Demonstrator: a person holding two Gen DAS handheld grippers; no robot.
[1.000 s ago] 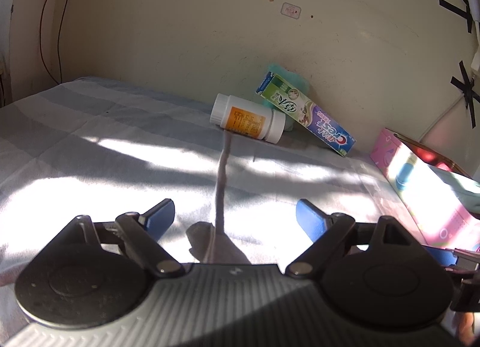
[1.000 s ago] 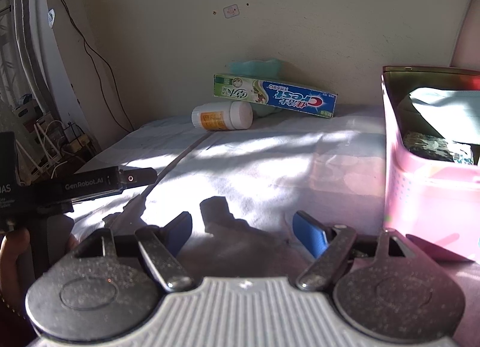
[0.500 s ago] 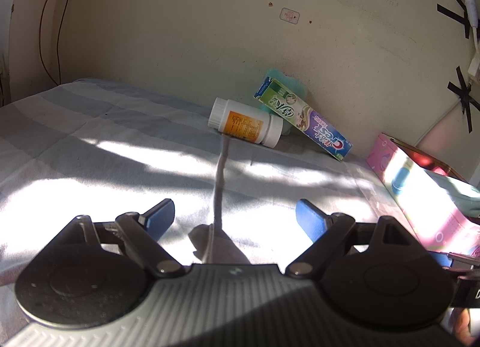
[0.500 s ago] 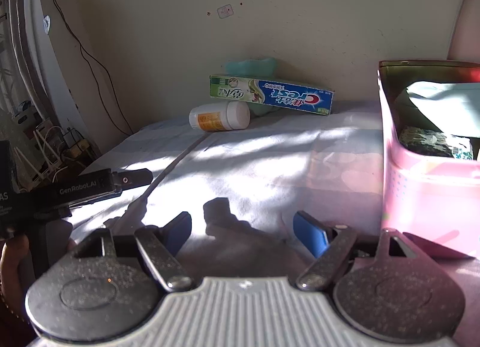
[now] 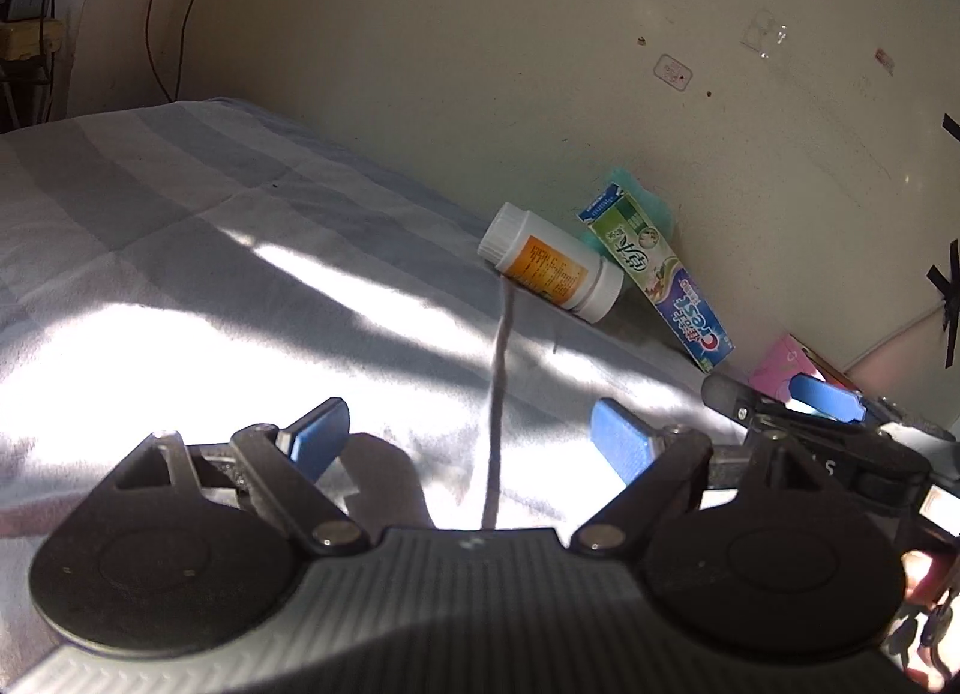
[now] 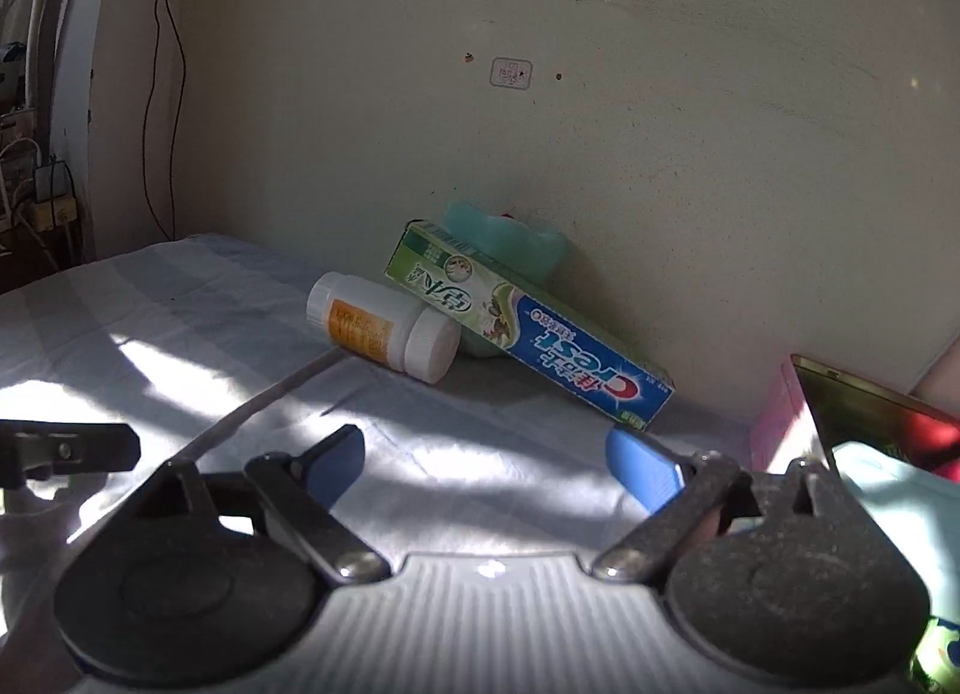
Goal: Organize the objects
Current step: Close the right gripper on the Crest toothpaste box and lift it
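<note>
Nearest the lens, the left gripper (image 5: 468, 442) hangs over the sunlit grey sheet (image 5: 180, 298) with its blue pads spread wide and only bare cloth and a thin line of shadow between them. Same story on the other side: the right gripper (image 6: 486, 460) has just been opening its jaws further, and they stand wide apart with nothing in the gap, just sheet beneath. From the left wrist view the right gripper's blue tip pokes in at the right edge, just in front of the pink basket (image 5: 780, 364). From the right wrist view that basket sits at the right margin, pale blue and dark items inside it, though what they are is hard to tell. Further out on the sheet, well ahead of both claws, the white pill bottle (image 6: 384, 328) lies on its side, orange label up, its cap end resting against the toothpaste box (image 6: 528, 334). That long green and blue box stands tilted on its edge against a teal object (image 6: 510, 238), and the teal object presses against the cream wall (image 6: 540, 93).
</note>
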